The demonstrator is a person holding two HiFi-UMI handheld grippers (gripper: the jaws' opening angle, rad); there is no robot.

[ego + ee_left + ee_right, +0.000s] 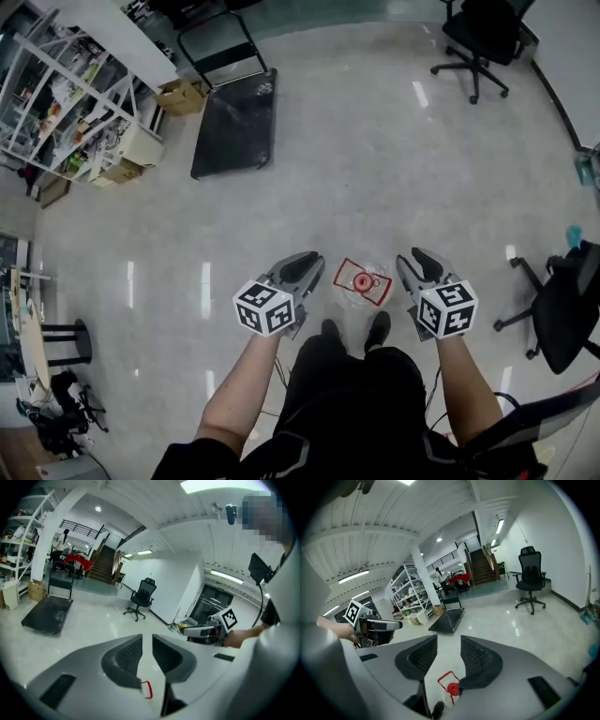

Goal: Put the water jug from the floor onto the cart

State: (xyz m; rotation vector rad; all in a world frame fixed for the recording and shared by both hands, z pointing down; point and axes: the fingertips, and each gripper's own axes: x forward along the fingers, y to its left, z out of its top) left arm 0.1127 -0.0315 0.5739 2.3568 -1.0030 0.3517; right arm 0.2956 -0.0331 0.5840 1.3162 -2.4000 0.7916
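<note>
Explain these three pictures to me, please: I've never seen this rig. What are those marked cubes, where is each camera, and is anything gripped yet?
No robot arm here: a person holds a two-jaw gripper in each hand; the marked cubes are parts of them. The head view comes from a camera on the person's head, looking steeply down. There the left gripper and the right gripper flank the water jug, which stands on the floor by the person's shoes, red cap up. The other two views ride on the grippers and look along their jaws. Both pairs of jaws stand apart, the left only narrowly, and nothing is gripped; the jug shows below the right jaws, untouched. The black flat cart stands farther off, near the shelves.
</note>
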